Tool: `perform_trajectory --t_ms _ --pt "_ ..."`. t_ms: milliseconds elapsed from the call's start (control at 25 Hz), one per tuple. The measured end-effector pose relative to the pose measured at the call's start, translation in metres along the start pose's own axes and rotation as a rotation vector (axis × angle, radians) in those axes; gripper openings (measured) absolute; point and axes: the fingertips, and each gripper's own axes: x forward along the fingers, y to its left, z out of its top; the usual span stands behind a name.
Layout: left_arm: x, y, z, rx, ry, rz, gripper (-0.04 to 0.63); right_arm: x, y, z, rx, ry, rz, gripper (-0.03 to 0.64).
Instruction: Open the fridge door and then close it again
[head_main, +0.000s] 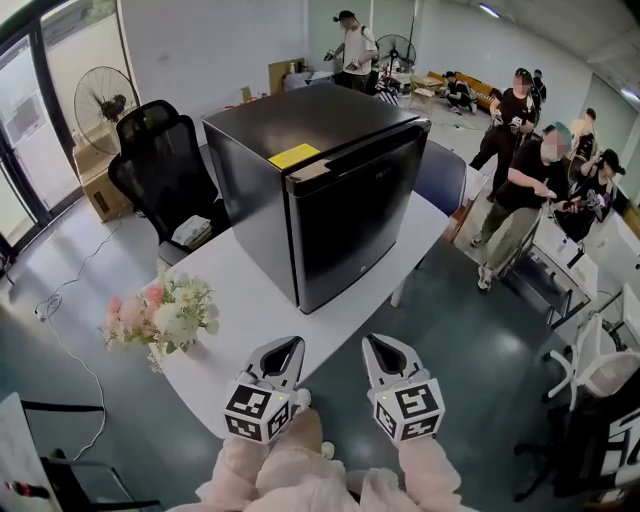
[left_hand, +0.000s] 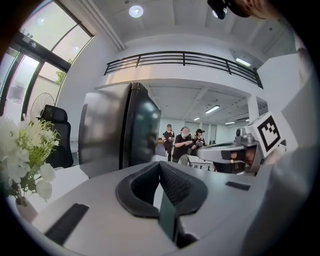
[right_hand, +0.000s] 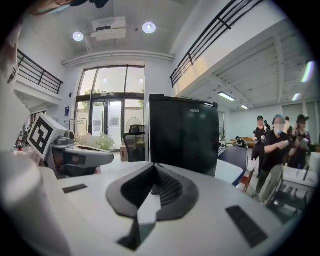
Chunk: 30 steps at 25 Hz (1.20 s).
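We hold both tools low over the near edge of the white tabletop (head_main: 250, 300), side by side and apart from each other. The left gripper (head_main: 283, 352), pale grey with black ribbed pads and a marker cube at its back, has its 2 jaws pressed together with nothing between them. The right gripper (head_main: 385, 350), of the same make, also has its jaws closed tip to tip and carries nothing. Neither touches anything on the table.

The black compact fridge (head_main: 320, 190) stands on that table at 12 o'clock from the grippers, well apart from them. It is turned so that 1 corner points toward us. Its glossy door faces 5 o'clock in the head view and lies against the cabinet, closed as far as we can tell. A square yellow note (head_main: 294, 155) lies on the fridge's top near the front corner.

At 9 o'clock from the left gripper, a bunch of white and pink flowers (head_main: 160, 312) sits at the table's left edge. Behind the fridge, at 10 o'clock, stands a black mesh office chair (head_main: 160, 165), with a round floor fan (head_main: 103, 103) beyond it by the windows. At 2 o'clock several people in dark clothes (head_main: 525, 180) stand on the grey floor, well away from the table.
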Motion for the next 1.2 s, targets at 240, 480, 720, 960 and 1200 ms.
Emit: perform_trajectory --t_ms 240,480,720,960,1200 --pt "0.006 0.012 0.022 0.021 -0.035 0.009 0.011 0.022 -0.006 0.037 -0.113 -0.043 0.049 0.013" --pt "0.016 0.03 0.042 0.045 -0.057 0.02 0.011 0.047 -0.018 0.079 -0.246 -0.078 0.086 0.014" --pt "0.031 0.05 0.061 0.048 -0.07 0.029 0.011 0.073 -0.026 0.123 -0.379 -0.105 0.148 0.017" --pt "0.047 0.065 0.078 0.063 -0.085 0.025 0.011 0.1 -0.028 0.159 -0.514 -0.115 0.222 0.069" --pt "0.06 0.082 0.093 0.073 -0.1 0.036 0.011 0.124 -0.031 0.193 -0.698 -0.111 0.245 0.131"
